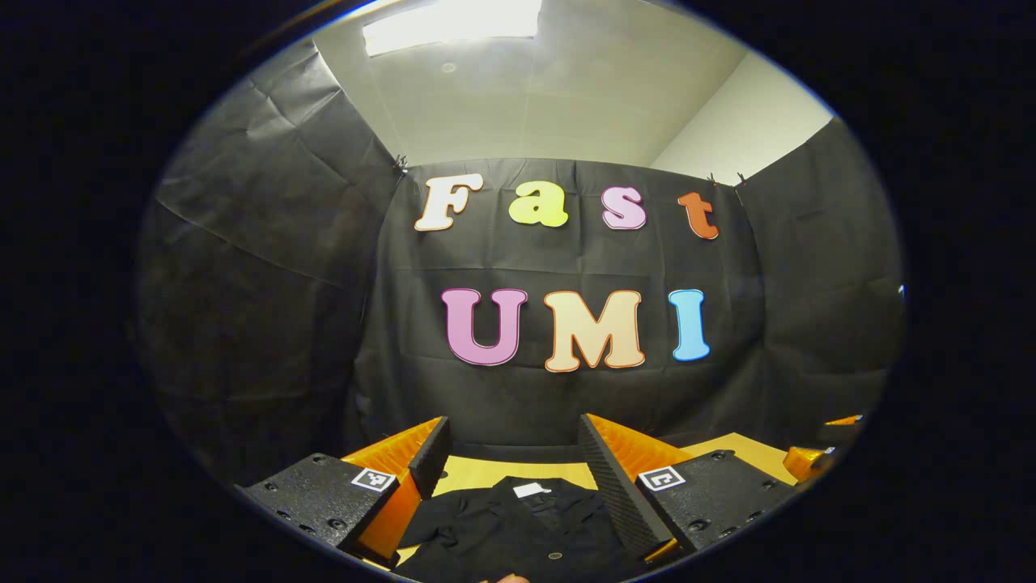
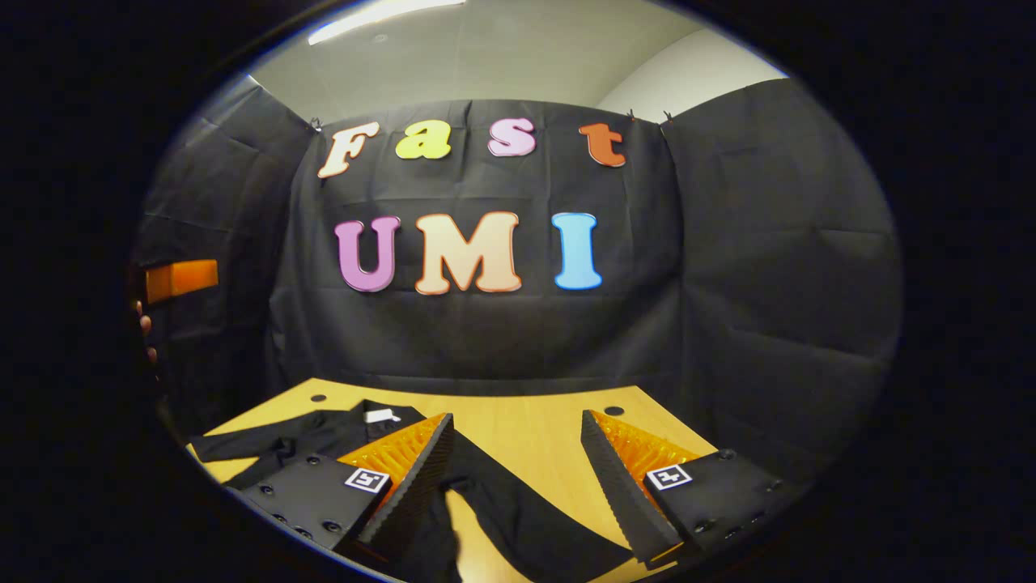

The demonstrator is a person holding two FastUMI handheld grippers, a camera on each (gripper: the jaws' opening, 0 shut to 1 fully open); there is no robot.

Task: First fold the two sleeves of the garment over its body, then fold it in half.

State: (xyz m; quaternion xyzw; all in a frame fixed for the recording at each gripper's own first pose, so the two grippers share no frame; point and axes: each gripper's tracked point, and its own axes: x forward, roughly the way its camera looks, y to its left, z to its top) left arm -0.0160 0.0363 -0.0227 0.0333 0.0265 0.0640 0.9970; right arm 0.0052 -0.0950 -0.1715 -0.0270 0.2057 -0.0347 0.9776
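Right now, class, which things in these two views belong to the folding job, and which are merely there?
Belong to the job:
- black buttoned fabric garment, lying flat
- its long black sleeve, stretched out across the table
- left claw, open above the garment
- right claw, open

Merely there:
- light wooden table
- black cloth booth wall

A recording booth: black cloth walls (image 2: 769,267) (clipped up) around a wooden table (image 2: 526,429).

Past the jaws there's a light wooden table (image 2: 526,437) with two small round dark holes (image 2: 613,410) near its far edge. Behind it hangs the wrinkled black cloth wall (image 2: 728,283), and overhead a bright rectangular ceiling light (image 1: 449,24).
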